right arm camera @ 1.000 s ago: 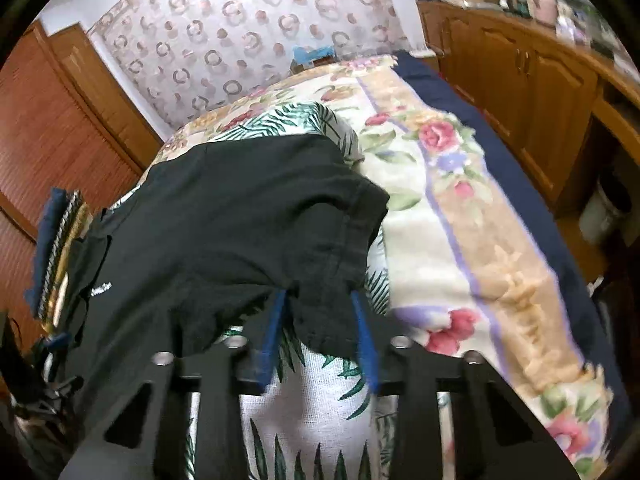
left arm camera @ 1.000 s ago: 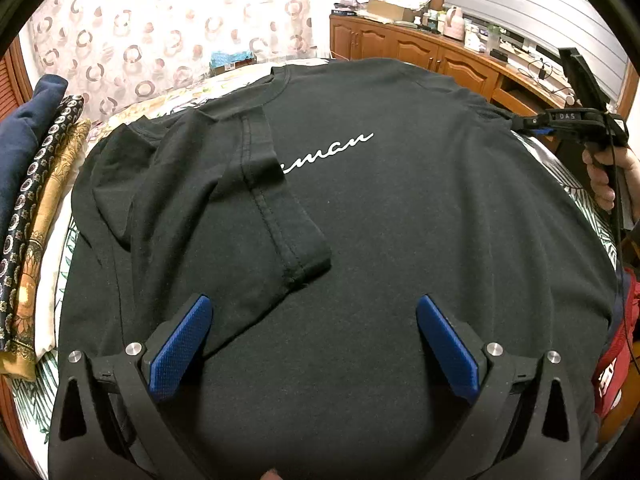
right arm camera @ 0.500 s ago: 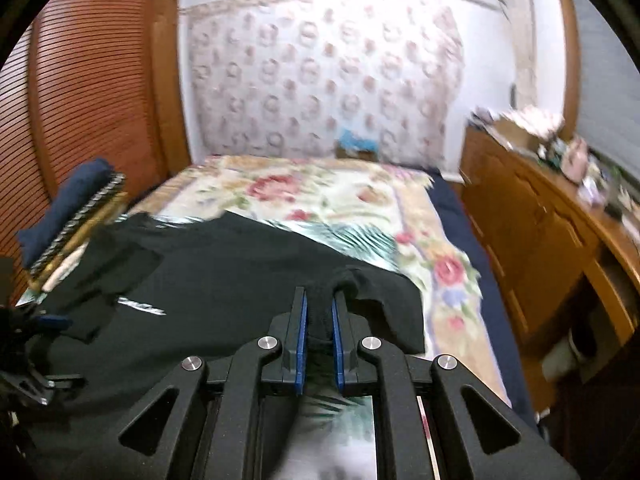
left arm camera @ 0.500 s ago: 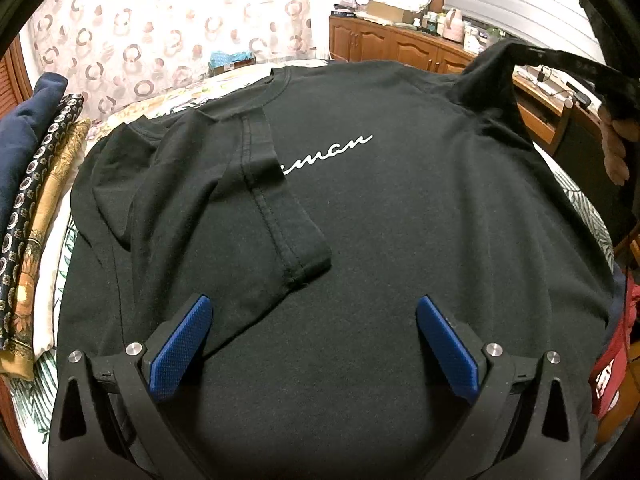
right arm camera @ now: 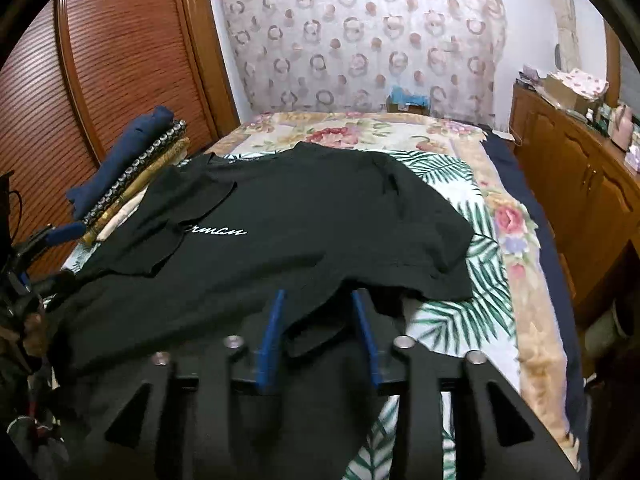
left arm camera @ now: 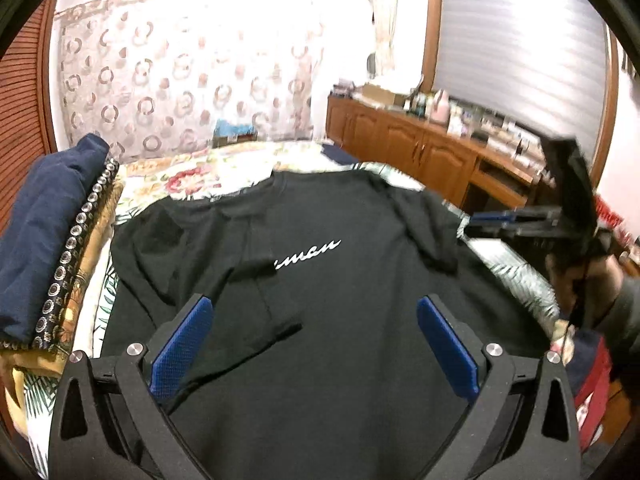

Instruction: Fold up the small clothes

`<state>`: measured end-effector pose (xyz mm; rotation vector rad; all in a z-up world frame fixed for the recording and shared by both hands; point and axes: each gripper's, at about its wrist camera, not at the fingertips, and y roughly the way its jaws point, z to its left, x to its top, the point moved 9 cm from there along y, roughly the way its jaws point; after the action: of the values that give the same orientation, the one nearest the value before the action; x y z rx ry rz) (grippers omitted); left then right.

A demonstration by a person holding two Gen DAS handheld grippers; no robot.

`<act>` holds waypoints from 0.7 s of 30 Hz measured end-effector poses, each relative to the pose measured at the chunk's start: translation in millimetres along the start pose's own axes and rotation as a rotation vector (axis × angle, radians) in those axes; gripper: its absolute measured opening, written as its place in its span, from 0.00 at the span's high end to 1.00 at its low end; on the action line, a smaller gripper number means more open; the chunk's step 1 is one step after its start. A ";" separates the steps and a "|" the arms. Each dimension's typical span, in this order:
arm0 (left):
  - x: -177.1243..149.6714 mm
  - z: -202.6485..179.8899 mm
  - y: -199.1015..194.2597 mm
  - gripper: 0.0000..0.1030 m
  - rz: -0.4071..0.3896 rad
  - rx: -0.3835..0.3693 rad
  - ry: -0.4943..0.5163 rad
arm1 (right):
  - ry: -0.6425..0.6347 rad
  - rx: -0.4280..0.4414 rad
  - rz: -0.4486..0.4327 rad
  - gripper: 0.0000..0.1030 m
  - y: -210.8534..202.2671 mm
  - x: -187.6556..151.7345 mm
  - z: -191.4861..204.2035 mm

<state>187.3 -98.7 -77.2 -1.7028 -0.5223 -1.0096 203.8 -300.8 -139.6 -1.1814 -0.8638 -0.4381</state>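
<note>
A black T-shirt with white script lies face up on the bed, its left sleeve folded inward over the chest. My left gripper hovers above the lower part of the shirt, open wide, with nothing between its blue pads. In the right wrist view the shirt spreads ahead, the right sleeve resting on the bedspread. My right gripper sits at the shirt's right edge and its jaws are opening. A loose fold of black cloth lies between the pads without being pressed. A hand holds that right gripper at the far right.
A stack of folded clothes sits on the bed's left side, near a louvred wooden door. The floral bedspread shows to the right of the shirt. A wooden cabinet with clutter on top runs along the right wall.
My right gripper, shut on the raised sleeve half a second ago, has parted its jaws and the cloth has dropped back onto the bed. My left gripper has risen and tilted up, staying open.
</note>
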 end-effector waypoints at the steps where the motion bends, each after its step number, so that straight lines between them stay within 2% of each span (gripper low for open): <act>1: 1.7 -1.6 -3.7 0.00 -0.006 -0.004 -0.008 | 0.000 -0.004 -0.010 0.58 -7.6 1.5 3.2; 4: 5.4 -5.7 -8.8 0.00 -0.016 -0.011 -0.018 | 0.020 -0.043 -0.037 0.57 -18.2 7.8 -13.9; 7: 7.2 -9.8 -10.6 0.00 -0.028 -0.002 -0.006 | 0.073 -0.109 -0.022 0.56 1.5 21.2 -30.2; 10: 8.4 -12.9 -10.9 0.00 -0.038 -0.006 -0.005 | 0.144 -0.139 0.016 0.56 23.5 24.4 -55.1; 13: 6.1 -14.5 -10.9 0.00 -0.037 -0.010 -0.005 | 0.223 -0.139 0.052 0.56 44.1 28.5 -72.3; 16: 2.1 -14.5 -8.0 0.00 -0.027 -0.008 -0.005 | 0.293 -0.095 0.067 0.56 60.9 34.9 -79.5; 21: -6.0 -8.9 -4.0 0.00 -0.008 -0.003 -0.019 | 0.314 -0.092 0.126 0.56 80.5 43.4 -83.8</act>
<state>177.7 -104.7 -79.0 -1.7151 -0.5405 -1.0014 316.8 -344.8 -165.8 -1.2045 -0.5002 -0.5480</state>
